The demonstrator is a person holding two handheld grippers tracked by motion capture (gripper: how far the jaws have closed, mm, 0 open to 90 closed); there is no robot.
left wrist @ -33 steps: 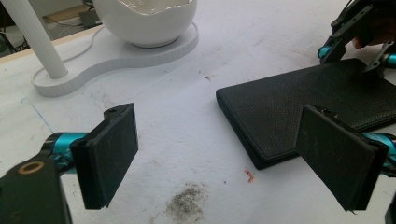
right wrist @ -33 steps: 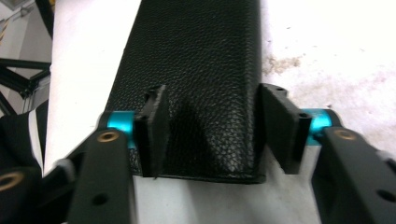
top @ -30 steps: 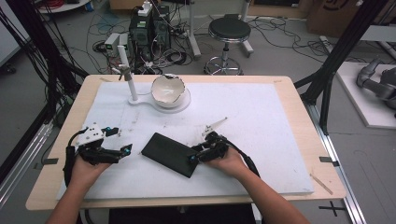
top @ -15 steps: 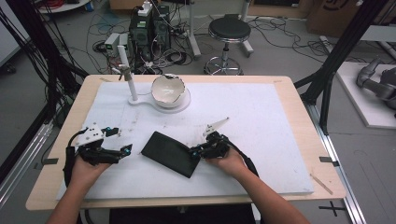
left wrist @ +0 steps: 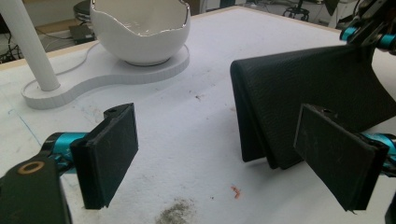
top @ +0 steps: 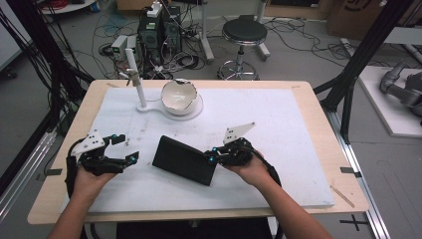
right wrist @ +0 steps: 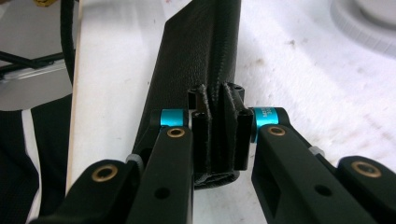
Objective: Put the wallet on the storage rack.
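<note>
A black folded leather case [top: 183, 159] lies mid-table on the white mat, its right end raised off the surface. My right gripper [top: 211, 158] is shut on that end. Its jaws have just been closing, and in the right gripper view both pads pinch the case's [right wrist: 201, 56] folded edge at my right gripper [right wrist: 217, 135]. My left gripper [top: 128, 148] rests to the left of the case, open, with nothing between its fingers. In the left gripper view my left gripper [left wrist: 224, 158] faces the tilted case [left wrist: 308, 79], with the right gripper [left wrist: 369, 28] beyond it.
A white egg-shaped bowl [top: 179, 95] sits on a white base with an upright post [top: 136, 79] at the back of the mat [top: 278, 124]. The wooden table edge [top: 338, 164] frames the mat. A stool [top: 244, 32] and cables lie beyond the table.
The right gripper's jaws closed on the case's right end and rose, tilting that end up off the mat. The left gripper stayed in place.
</note>
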